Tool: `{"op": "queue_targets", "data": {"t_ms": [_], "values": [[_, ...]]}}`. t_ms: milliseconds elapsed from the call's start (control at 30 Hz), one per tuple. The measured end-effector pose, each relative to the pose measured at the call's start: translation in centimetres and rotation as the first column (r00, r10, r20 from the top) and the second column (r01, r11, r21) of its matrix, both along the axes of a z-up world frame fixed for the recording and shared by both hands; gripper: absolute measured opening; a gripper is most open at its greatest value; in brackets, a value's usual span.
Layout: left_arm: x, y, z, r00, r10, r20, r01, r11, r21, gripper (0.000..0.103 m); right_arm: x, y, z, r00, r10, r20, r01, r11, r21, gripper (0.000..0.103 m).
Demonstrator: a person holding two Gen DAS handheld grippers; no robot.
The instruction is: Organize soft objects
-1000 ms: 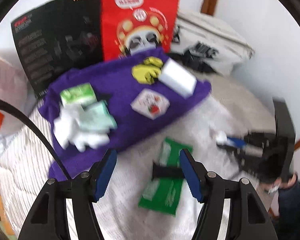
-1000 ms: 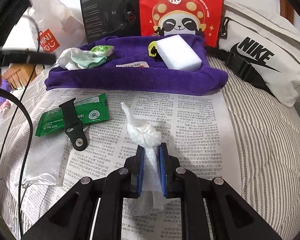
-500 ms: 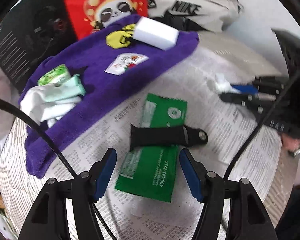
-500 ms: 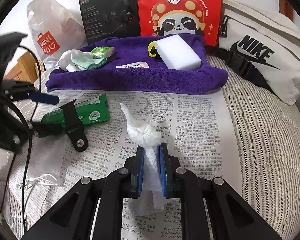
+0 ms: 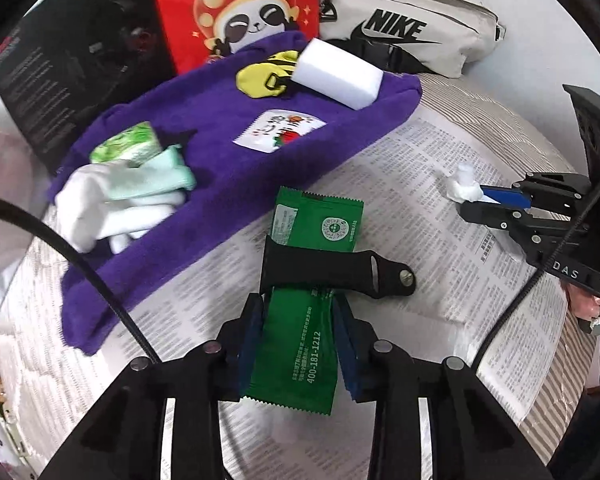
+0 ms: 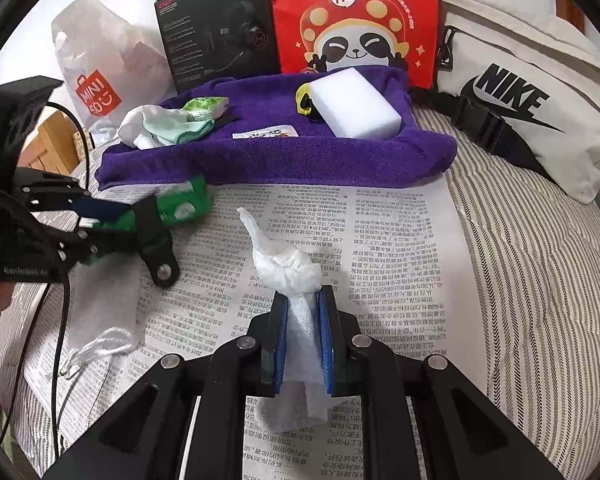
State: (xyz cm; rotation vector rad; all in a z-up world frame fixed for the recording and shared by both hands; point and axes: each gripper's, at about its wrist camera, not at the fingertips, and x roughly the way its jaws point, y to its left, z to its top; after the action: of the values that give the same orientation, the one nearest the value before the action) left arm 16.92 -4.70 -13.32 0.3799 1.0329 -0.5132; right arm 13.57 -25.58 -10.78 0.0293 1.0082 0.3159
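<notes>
Green wet-wipe packet point(image 5: 300, 344) lies flat and lengthwise on the newspaper, its near half pinched at both edges, a black strap point(image 5: 332, 270) lying across its middle. White tissue twist point(image 6: 288, 268) stands upright, knotted, tail pointing up. Up on the purple towel point(image 5: 204, 168): white sponge block point(image 5: 336, 74), yellow item point(image 5: 260, 76) touching it, a flat sachet point(image 5: 278, 130), crumpled white and mint cloths point(image 5: 128, 200), green pack point(image 5: 126, 148).

Open newspaper point(image 6: 400, 240) is left between the two claws and to the right of the tissue wad point(image 6: 292, 268), where passage is unhindered. The far side is blocked by the purple towel point(image 6: 276, 160) loaded with a white sponge point(image 6: 356, 104) and cloths point(image 6: 160, 128), backed by upright boxes point(image 6: 220, 24) and a Nike bag point(image 6: 532, 100). The black strap point(image 5: 332, 272) is laid across the green packet point(image 5: 300, 356), just ahead of the left claw point(image 5: 298, 340).
</notes>
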Motion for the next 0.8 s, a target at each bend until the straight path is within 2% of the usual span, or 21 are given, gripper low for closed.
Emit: {"op": "queue_targets", "data": {"t_ms": [100,233,400,600,667,800], "values": [[-0.4,0.8,0.8,0.999,0.031,0.027,-0.031,0.999,0.015,0.029,0.0,0.0,0.0,1.0,0.001,0.001,-0.001,1.0,-0.006,0.015],[-1.3,2.3,2.4,0.99,0.081,0.113,-0.093,0.99,0.102,0.029,0.0,0.0,0.0,1.0,0.002,0.002,-0.002,1.0,-0.009,0.015],[-1.4,5.0,2.7,0.984,0.144,0.105,-0.156,0.98,0.126,0.029,0.0,0.0,0.0,1.0,0.002,0.003,-0.002,1.0,-0.01,0.015],[-2.2,9.0,2.4,0.956,0.274,0.106,-0.284,0.955,0.09,0.029,0.0,0.0,0.0,1.0,0.003,0.004,-0.003,1.0,-0.014,0.015],[-3.3,9.1,2.4,0.964,0.248,0.1,-0.256,0.964,0.07,0.029,-0.1,0.1,0.0,1.0,0.004,0.005,-0.004,1.0,-0.017,0.015],[-5.3,9.4,1.3,0.968,0.239,0.074,-0.245,0.965,0.097,0.029,-0.1,0.2,0.0,1.0,0.007,0.008,-0.006,1.0,-0.029,0.014]]}}
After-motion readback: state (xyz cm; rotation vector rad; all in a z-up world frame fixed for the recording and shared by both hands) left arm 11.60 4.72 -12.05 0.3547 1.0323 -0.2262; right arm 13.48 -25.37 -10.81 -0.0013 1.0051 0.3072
